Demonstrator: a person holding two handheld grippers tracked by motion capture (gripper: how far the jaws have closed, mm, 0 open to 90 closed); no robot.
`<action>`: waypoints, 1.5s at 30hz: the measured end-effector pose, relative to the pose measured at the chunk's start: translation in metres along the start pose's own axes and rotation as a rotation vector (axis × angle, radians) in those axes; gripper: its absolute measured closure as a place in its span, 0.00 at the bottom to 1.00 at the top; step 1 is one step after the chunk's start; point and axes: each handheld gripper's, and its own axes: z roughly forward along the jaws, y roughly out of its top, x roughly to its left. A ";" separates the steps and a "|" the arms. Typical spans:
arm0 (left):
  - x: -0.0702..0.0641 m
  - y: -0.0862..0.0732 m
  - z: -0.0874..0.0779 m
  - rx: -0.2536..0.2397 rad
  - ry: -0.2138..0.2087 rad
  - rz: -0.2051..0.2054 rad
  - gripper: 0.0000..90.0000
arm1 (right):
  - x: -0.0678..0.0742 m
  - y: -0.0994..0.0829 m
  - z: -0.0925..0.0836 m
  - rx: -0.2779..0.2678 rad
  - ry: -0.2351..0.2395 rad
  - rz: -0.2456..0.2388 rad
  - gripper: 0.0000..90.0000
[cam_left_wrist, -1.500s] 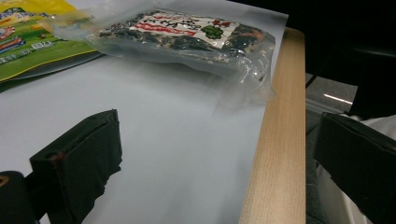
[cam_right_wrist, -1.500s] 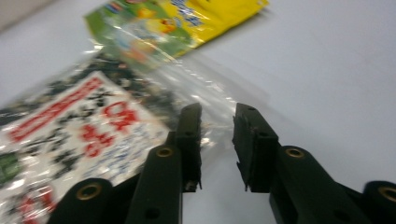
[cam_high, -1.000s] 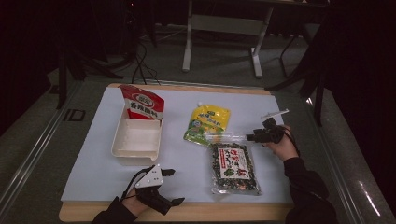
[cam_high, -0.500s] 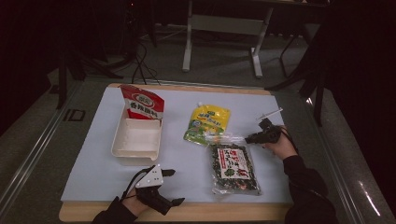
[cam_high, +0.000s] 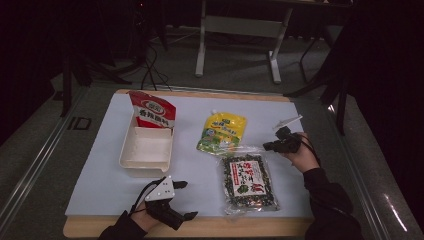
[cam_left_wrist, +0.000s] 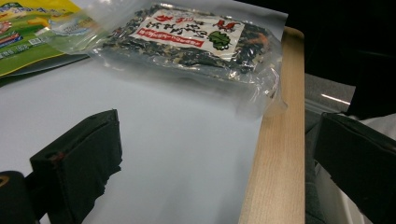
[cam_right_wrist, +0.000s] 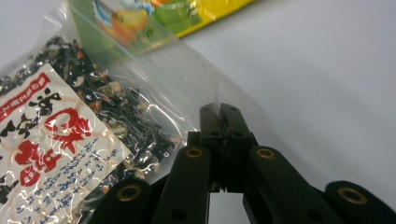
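Jaws first, from the left: the left gripper (cam_high: 172, 202) rests at the near edge of the table (cam_high: 300, 226) with its jaws spread wide and nothing between them, pointing along the white sheet toward the seaweed pack (cam_left_wrist: 187, 39); it looks parked there, out of the way but within reach. Farther back on the left a red bag (cam_high: 152, 111) stands upright against the far wall of a white tray (cam_high: 146, 150), probably propped so it stays up. Mid-table a yellow pouch (cam_high: 223, 131) lies flat, its near end just under the seaweed pack's clear top edge. On the right, the right gripper (cam_right_wrist: 223, 122) has just been closing and is now pinched tight on that pack's (cam_high: 248, 181) clear corner flap, the thin film caught between the pads. The corner likely gives the best hold for lifting it.
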 end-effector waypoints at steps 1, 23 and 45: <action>0.000 0.000 0.000 0.000 0.003 -0.001 0.03 | 0.002 0.002 -0.002 -0.008 -0.009 -0.006 1.00; -0.006 0.017 0.004 0.013 0.011 -0.050 0.03 | 0.041 0.029 -0.068 -0.164 -0.059 -0.144 1.00; 0.020 0.038 0.041 0.002 -0.013 -0.150 0.08 | 0.123 0.056 -0.126 -0.321 -0.036 -0.376 1.00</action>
